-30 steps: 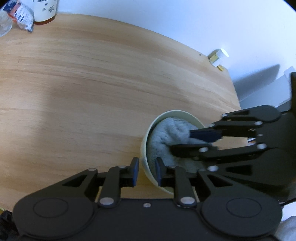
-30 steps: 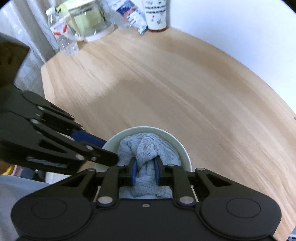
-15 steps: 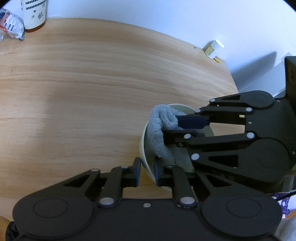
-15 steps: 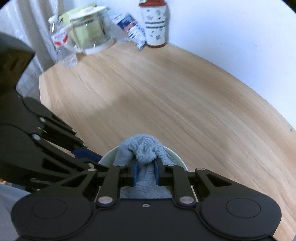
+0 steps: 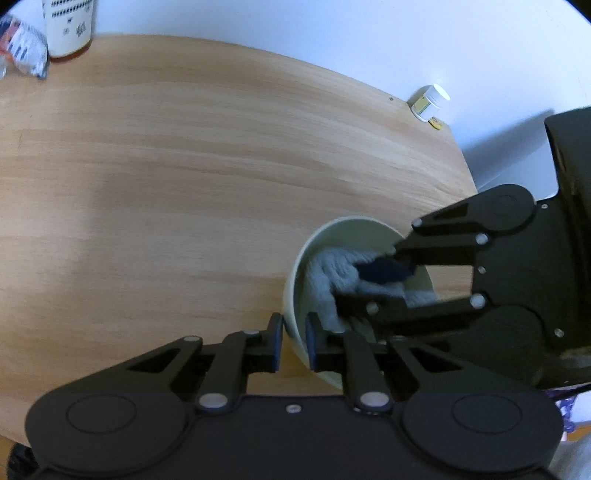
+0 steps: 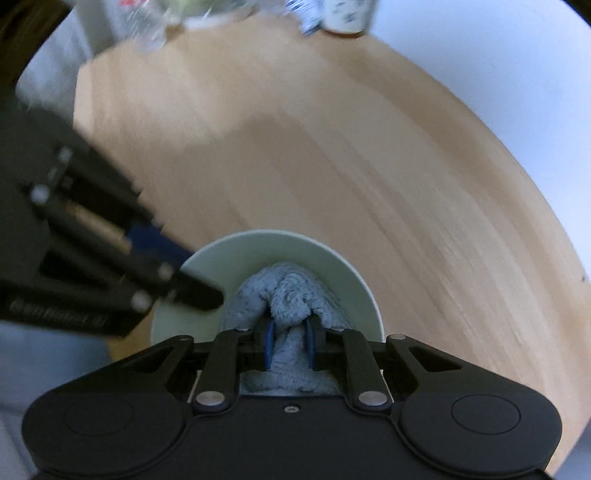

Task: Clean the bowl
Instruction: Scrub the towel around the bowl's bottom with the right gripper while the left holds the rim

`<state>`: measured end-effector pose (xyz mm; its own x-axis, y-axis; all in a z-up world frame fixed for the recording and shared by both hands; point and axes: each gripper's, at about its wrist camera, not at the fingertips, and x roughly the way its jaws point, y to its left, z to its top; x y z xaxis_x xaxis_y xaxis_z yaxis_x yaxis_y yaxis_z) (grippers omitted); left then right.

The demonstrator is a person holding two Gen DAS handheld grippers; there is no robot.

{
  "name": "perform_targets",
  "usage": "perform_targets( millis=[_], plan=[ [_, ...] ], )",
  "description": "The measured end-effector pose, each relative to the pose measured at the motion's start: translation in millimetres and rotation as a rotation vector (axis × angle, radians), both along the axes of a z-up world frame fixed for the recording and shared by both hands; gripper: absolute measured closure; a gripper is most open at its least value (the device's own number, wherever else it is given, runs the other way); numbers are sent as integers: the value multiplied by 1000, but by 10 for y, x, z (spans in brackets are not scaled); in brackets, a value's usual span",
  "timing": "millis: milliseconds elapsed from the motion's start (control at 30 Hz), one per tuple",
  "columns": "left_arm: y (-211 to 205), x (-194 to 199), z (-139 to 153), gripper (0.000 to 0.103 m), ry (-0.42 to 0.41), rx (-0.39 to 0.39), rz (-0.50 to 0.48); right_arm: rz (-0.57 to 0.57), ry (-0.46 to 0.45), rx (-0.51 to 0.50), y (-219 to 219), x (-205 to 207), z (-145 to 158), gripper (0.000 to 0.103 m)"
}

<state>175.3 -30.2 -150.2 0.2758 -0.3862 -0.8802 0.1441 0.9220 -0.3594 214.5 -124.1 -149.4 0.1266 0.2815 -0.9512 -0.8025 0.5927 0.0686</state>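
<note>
A pale green bowl (image 5: 351,232) stands on the wooden table near its right end. My left gripper (image 5: 294,338) is shut on the bowl's near rim, one finger outside and one inside the wall. My right gripper (image 6: 290,341) is shut on a grey-blue fluffy cloth (image 6: 286,291) and presses it inside the bowl (image 6: 280,245). In the left wrist view the cloth (image 5: 328,273) lies against the bowl's left inner wall, with the right gripper (image 5: 373,288) reaching in from the right. The right wrist view is motion-blurred.
A white patterned canister (image 5: 68,26) and a snack packet (image 5: 26,62) stand at the table's far left corner. A small white-capped bottle (image 5: 430,101) stands at the far right edge by the wall. Blurred containers (image 6: 192,11) crowd the far end.
My right gripper has pushed the cloth back down from above the rim into the bowl and swept it round. My left gripper keeps its hold on the rim.
</note>
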Motion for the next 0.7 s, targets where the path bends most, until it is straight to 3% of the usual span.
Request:
perform_targets(
  millis=[233, 400, 533, 700],
  plan=[
    [-18, 26, -7, 98, 6, -4, 12, -20, 210, 138, -140, 95, -34, 83],
    [35, 46, 4, 98, 10, -4, 17, -119, 256, 260, -227, 152, -133, 84],
    [28, 51, 14, 98, 7, 7, 11, -142, 134, 292, -271, 29, -116, 85],
    [-15, 66, 0, 98, 1, 16, 9, -121, -21, 205, -200, -124, -66, 86]
  ],
)
